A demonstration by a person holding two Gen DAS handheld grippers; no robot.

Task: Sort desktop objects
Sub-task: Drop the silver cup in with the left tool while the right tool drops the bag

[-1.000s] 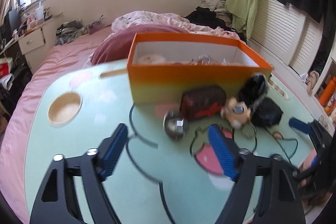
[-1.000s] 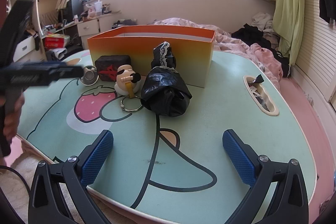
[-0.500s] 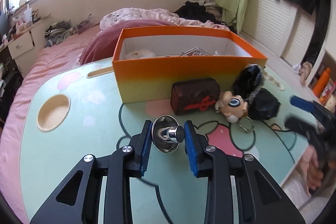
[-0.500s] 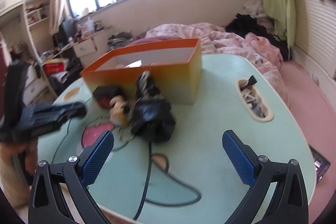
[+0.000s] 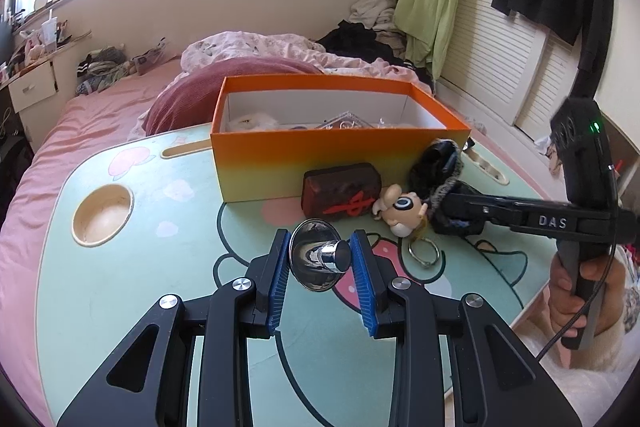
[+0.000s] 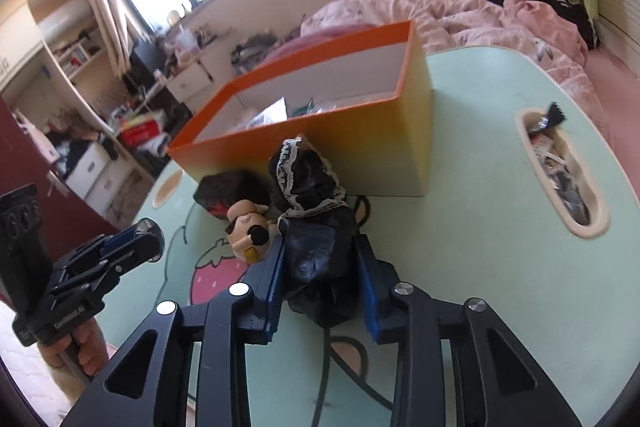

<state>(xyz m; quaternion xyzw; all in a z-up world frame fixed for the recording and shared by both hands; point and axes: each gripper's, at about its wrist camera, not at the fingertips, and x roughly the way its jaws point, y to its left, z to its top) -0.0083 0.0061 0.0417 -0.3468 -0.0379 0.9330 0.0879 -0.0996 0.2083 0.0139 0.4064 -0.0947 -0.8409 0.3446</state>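
In the left wrist view, bottom centre, the left gripper (image 5: 322,259) has its blue pads pressed against a shiny metal funnel (image 5: 318,255), rim to the far side and spout toward the camera. In the right wrist view, lower centre, the right gripper (image 6: 320,263) has just been closing, and its pads now squeeze a black lace-trimmed bundle (image 6: 316,227) that rests on the green table (image 6: 480,227). So both tongs are nearly shut, each with one item between its pads: the pick-up step for two objects at once.

Just beyond, at mid-frame, a small big-headed figure keychain (image 5: 402,209) and a dark block with a red mark (image 5: 342,189) lie unsorted, close against the front wall of the orange box (image 5: 340,155). The box sits centre frame, open-topped, with a few things already inside.

Next, I judge, each load must be raised clear of the box's front rim, carried over the opening and let go. The soft bundle may sag or snag on the keychain beside it, so a clean lift first seems wise
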